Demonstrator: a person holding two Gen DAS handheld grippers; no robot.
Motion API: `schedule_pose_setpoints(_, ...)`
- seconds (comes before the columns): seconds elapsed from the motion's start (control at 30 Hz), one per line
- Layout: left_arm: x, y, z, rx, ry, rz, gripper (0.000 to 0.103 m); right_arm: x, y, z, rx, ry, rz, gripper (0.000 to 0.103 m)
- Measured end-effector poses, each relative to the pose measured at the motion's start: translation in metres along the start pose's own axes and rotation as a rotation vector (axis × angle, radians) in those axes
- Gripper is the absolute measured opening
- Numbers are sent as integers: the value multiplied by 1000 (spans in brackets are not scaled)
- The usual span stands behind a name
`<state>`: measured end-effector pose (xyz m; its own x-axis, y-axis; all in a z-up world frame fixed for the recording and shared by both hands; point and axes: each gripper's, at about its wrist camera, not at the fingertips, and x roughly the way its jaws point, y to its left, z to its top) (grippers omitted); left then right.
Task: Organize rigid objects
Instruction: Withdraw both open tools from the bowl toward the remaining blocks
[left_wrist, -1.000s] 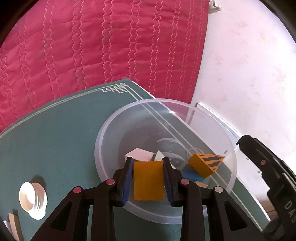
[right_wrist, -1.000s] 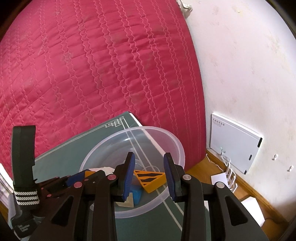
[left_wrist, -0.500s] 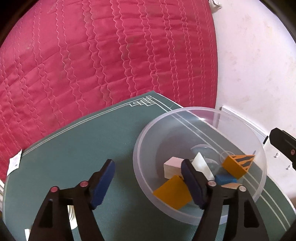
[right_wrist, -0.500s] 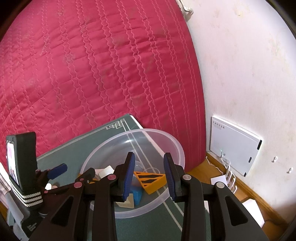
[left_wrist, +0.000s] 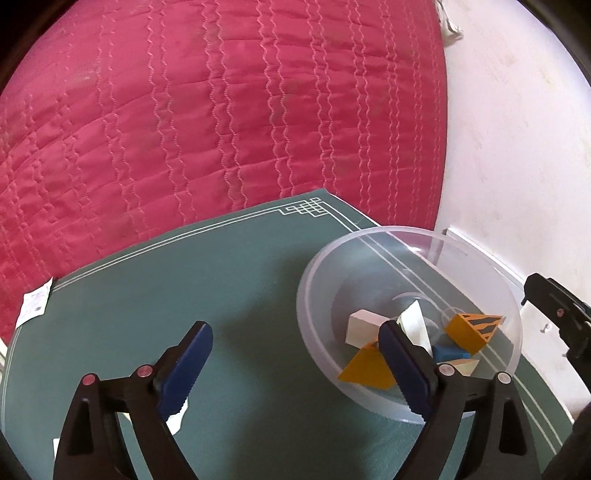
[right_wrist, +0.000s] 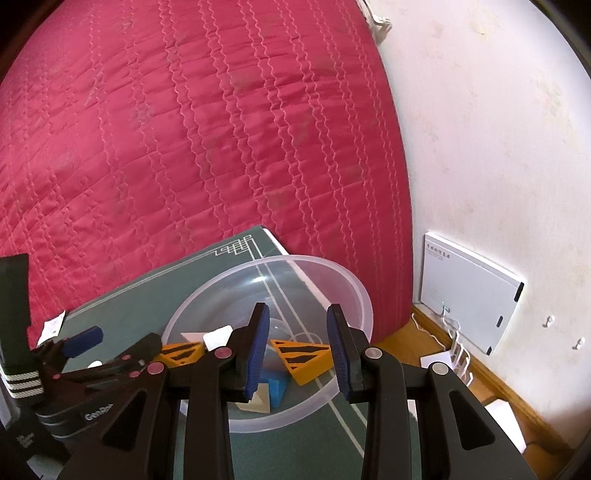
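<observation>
The left tool (left_wrist: 291, 354) is hanging with its jaws spread wide and gripping nothing, its right finger overlapping the near rim of the clear bowl (left_wrist: 310, 266) that is sitting ahead and to its right on the green mat (left_wrist: 177, 288). Inside the bowl are lying a plain orange block (left_wrist: 364, 369), partly hidden behind that finger, a cream block (left_wrist: 364, 326), a white wedge (left_wrist: 413, 321), a tiger-striped orange block (left_wrist: 471, 326) and a blue piece (left_wrist: 448, 352) that is mostly covered. A white object (left_wrist: 177, 419) is peeking out under the left finger, too cut off to identify. The right tool (right_wrist: 295, 349) is hovering over the bowl's near side, moderately parted and empty, framing the striped block between its fingers. A red quilt (left_wrist: 221, 110) is filling the background.
</observation>
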<state>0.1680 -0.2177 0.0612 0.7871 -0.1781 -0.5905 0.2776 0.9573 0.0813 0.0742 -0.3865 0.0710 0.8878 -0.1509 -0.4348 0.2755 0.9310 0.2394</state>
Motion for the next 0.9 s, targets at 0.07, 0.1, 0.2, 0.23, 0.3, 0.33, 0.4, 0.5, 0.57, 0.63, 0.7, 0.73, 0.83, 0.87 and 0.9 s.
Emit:
schedule_pose_setpoints(0.07,-4,3,-1,-5,-2,6,94,-1,1,-1,-8,-2,3,34)
schedule_pose_setpoints(0.1,-6,5,-2,-8,0,9,94,-1,2,-1,-12,-3,5,34)
schedule_pose_setpoints(0.2,-10,10,-5,-17,0,16,94,-1,3,-2,-17,-4,7,34)
schedule_pose_setpoints(0.23,-10,11,-5,-19,3,17,94,-1,3,-2,-19,-4,7,34)
schedule_pose_setpoints(0.3,-11,13,-6,-26,10,21,94,-1,4,-3,-20,-4,8,35)
schedule_pose_setpoints(0.33,-11,14,-7,-28,11,22,94,-1,5,-2,-22,-4,9,35)
schedule_pose_setpoints(0.4,-12,15,-8,-30,13,26,94,-1,6,-3,-27,-3,13,35)
schedule_pose_setpoints(0.5,-15,18,-10,-38,17,29,94,-1,8,-4,-36,-4,18,35)
schedule_pose_setpoints(0.57,-16,20,-13,-41,23,28,94,-2,10,-5,-42,-5,23,35)
schedule_pose_setpoints(0.63,-20,22,-17,-45,28,32,94,-3,13,-7,-53,-4,34,36)
schedule_pose_setpoints(0.7,-22,25,-21,-50,34,34,94,-3,16,-9,-67,-1,47,40)
schedule_pose_setpoints(0.73,-24,28,-23,-54,36,37,94,-4,17,-10,-73,-1,53,43)
schedule_pose_setpoints(0.83,-30,36,-30,-80,44,45,94,-6,24,-14,-106,-2,75,45)
schedule_pose_setpoints(0.87,-33,39,-32,-88,45,47,94,-7,26,-14,-115,-2,80,45)
schedule_pose_setpoints(0.9,-36,43,-34,-96,46,52,94,-7,28,-16,-126,1,88,45)
